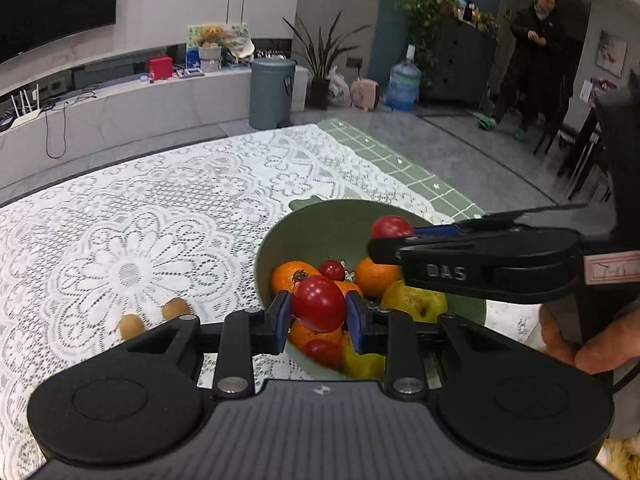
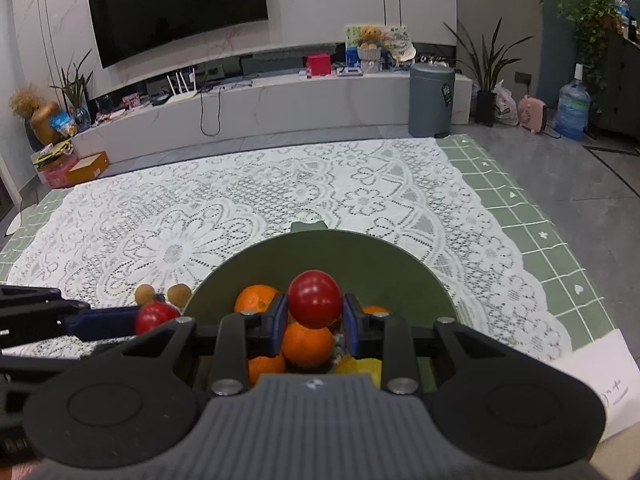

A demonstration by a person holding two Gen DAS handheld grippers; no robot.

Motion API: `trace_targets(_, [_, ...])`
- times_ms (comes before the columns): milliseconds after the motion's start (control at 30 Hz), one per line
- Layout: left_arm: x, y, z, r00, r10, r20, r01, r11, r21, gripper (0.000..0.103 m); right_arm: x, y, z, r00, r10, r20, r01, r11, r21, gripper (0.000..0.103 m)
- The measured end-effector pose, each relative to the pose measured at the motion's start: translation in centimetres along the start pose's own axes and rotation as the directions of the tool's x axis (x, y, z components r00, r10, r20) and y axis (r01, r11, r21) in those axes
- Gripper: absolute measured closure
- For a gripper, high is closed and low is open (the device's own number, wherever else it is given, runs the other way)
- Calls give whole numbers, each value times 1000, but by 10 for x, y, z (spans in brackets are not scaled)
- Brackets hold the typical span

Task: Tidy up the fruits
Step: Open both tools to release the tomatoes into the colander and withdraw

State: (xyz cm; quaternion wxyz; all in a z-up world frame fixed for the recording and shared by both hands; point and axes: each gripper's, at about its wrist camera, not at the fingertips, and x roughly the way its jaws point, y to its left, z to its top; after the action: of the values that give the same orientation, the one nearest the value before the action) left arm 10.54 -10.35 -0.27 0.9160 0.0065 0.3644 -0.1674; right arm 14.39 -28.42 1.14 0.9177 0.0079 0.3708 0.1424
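Left wrist: "DAS" on right gripper (image 1: pixel 390 236), white lettering.

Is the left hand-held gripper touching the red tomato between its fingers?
Touching. The left wrist view shows both blue pads of the left hand-held gripper pressed against the red tomato.

red tomato (image 1: pixel 318 303), green bowl (image 2: pixel 360 252), white lace tablecloth (image 2: pixel 280 192), seemingly brown fruits (image 1: pixel 154 318)

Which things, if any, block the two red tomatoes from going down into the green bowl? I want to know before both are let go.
Nothing visible does. The left gripper holds one tomato and the right gripper holds the other tomato, both above the open green bowl; only oranges already in it lie beneath.
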Motion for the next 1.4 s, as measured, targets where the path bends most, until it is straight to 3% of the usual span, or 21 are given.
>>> trace_targets(267, [25,-6,3,998,13,-56,-14,1000,-7,71,39,-5,8,995,15,-96,-14,1000,13,77])
trace_targets(567, [47,-7,2,992,16,-124,-19,999,-29,71,63,-5,11,989,38,-144,-33,999,32,77])
trace_targets(1167, [61,-11,-1,990,26,-139,-32,999,-43,69,77,-9,7,978,54,-203,-43,997,58,74])
trace_targets(1400, [59,-11,-3,992,-4,-123,-2,999,-52,58,76,-11,6,980,52,-194,-39,997,69,73])
